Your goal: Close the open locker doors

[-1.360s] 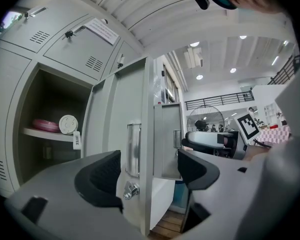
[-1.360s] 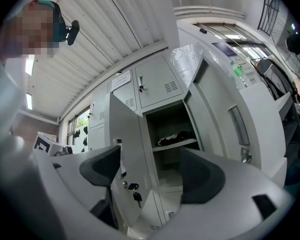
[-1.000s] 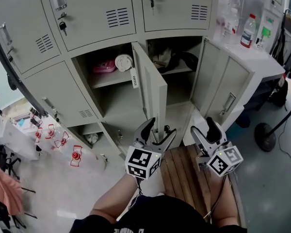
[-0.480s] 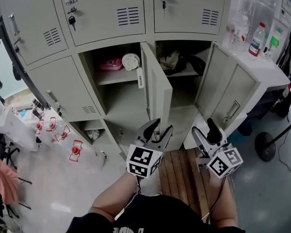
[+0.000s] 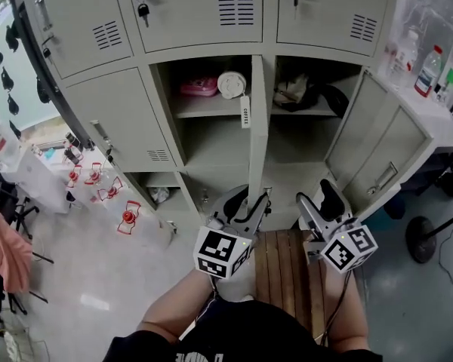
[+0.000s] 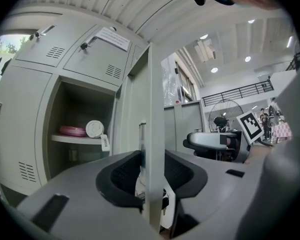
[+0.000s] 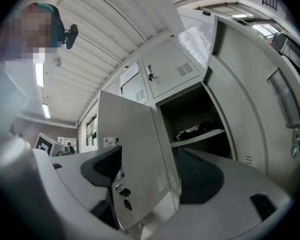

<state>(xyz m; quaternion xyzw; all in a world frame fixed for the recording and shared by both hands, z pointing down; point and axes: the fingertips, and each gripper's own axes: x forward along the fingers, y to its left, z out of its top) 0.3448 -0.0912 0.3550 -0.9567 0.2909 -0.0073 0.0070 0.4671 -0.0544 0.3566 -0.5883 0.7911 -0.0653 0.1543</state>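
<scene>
At the front of the lockers, the left hand-held gripper (image 5: 251, 200), its jaws just closing, pinches the thin edge of the middle locker door (image 5: 258, 127) that sticks straight out, the right hand-held gripper (image 5: 317, 198) is wide open and empty, and a fast push might make the door slip loose and bang.

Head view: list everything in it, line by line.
lockers: one bank, grey, at back
middle door: one, grey, open, edge-on
right door: one, grey, swung wide
pink item: one, pink, left open compartment shelf
round disc: one, white, beside it
dark bundle: one, black, right open compartment
bottle: one, red-capped, far right
slatted board: one, brown, under tongs
left tongs: one, grey, jaws just closing in, gripping middle door's edge
right tongs: one, grey, open, empty
</scene>
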